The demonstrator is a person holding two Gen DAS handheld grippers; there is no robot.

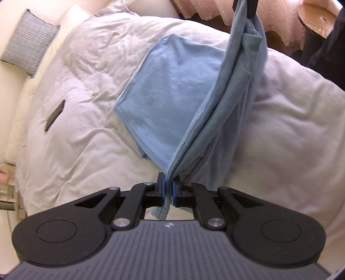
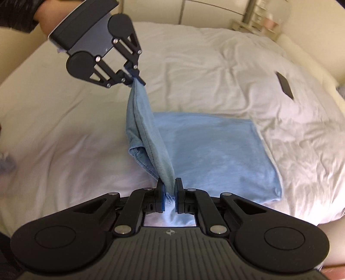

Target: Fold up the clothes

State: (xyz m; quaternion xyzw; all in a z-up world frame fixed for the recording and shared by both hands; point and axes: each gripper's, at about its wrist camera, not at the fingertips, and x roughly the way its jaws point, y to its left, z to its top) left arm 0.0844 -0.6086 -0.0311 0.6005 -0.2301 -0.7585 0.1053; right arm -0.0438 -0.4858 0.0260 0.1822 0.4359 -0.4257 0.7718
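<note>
**Both tongs pinching the blue garment's edge above the bed**

My left tongs [image 1: 169, 187] are closed tight on the hem of the light blue garment [image 1: 172, 86], pointing steeply down at the bed [image 1: 75, 140]. From the right wrist view I see them at far left [image 2: 134, 78], a bare wrist and dark sleeve [image 2: 19, 17] behind them. My right tongs [image 2: 170, 193] are likewise clamped on the same edge nearer to me, also angled downward. The gripped edge runs taut between the two tongs, raised off the bed, while the rest of the garment lies flat on the rumpled white duvet. A dark flat object [image 2: 284, 85] rests on the duvet at far right, well apart. A grey striped cushion [image 1: 28, 43] sits at the bed's far left.
</note>
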